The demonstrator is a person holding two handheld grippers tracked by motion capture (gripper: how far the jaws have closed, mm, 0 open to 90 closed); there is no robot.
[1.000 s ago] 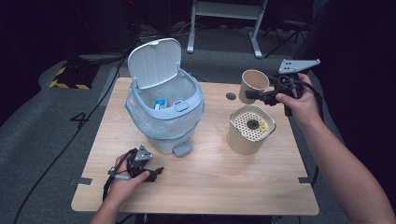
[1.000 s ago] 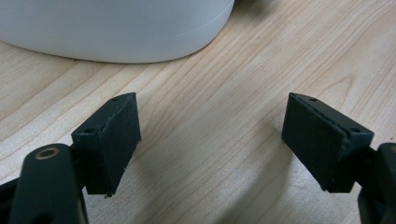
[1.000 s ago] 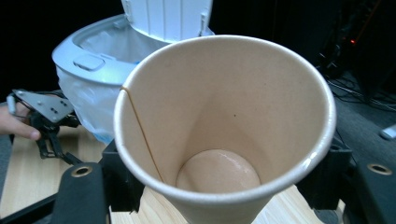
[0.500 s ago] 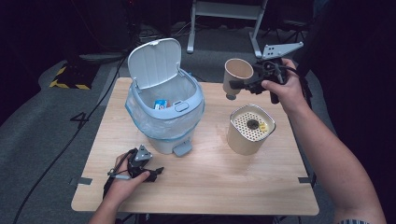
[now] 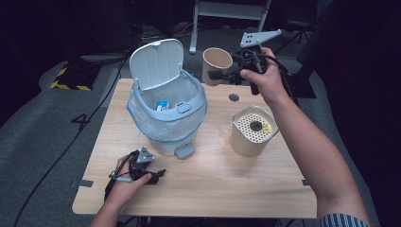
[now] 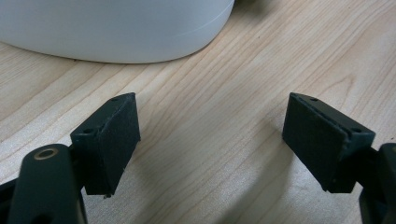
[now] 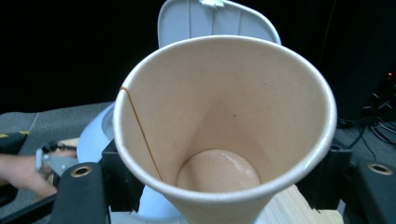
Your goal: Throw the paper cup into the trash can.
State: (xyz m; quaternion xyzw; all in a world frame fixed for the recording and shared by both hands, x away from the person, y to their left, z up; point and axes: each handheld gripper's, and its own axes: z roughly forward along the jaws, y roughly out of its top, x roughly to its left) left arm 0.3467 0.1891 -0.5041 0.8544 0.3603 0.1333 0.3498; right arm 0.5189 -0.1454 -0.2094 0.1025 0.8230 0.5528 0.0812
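Note:
My right gripper point(image 5: 218, 74) is shut on a tan paper cup point(image 5: 216, 64), held in the air just right of the open pedal bin point(image 5: 166, 118). The cup point(image 7: 224, 126) is empty inside and gripped by both jaws at its sides. The bin has a light blue body, a clear liner and its lid point(image 5: 156, 63) raised; small packets lie inside. My left gripper point(image 5: 160, 174) rests on the wooden table point(image 5: 213, 175) in front of the bin, open with nothing between its pads point(image 6: 109, 137). The bin's white base point(image 6: 116, 28) lies just beyond it.
A cream cylindrical canister point(image 5: 252, 130) with a perforated top stands at the table's right side, below the right forearm. A round cable hole point(image 5: 233, 97) sits near the far edge. Dark floor and a metal stand point(image 5: 231, 14) lie behind the table.
The right gripper has carried the cup up and to the left, from beside the canister to next to the bin's opening. The left gripper has stayed still.

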